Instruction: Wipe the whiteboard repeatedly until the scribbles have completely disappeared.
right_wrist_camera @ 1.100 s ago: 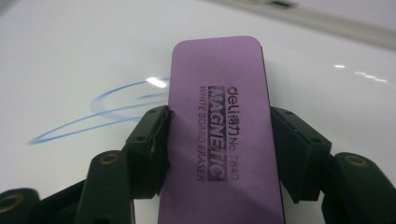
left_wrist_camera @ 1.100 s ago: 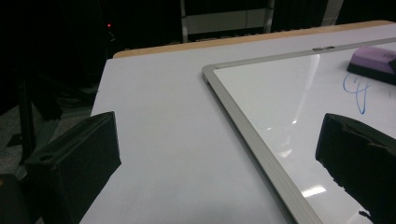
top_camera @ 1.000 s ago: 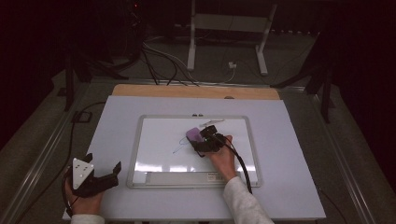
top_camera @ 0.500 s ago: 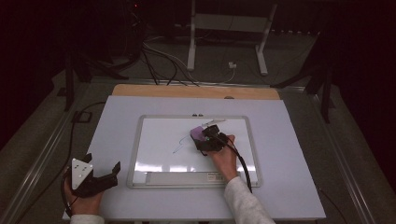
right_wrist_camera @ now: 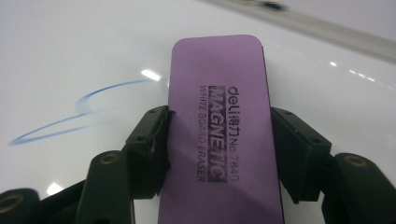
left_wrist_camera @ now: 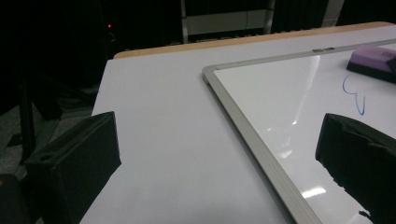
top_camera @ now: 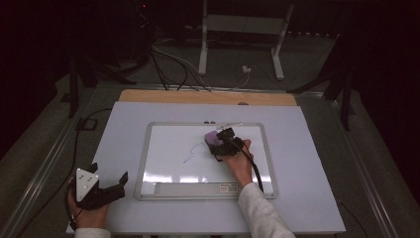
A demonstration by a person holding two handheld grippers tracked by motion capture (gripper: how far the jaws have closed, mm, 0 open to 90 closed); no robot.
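Eraser on the whiteboard

Right gripper (right_wrist_camera: 219, 154) clamps the purple eraser (right_wrist_camera: 219, 121) on the whiteboard (top_camera: 168, 148) beside a blue line (right_wrist_camera: 70, 116); left gripper (top_camera: 106, 186) rests agape on the table (top_camera: 307, 198).

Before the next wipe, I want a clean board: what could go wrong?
The right gripper pinches the eraser only by its long sides, so pressing down could twist it loose. The blue line lies to its left; a short stroke may miss part. The board lies loose and could slide.
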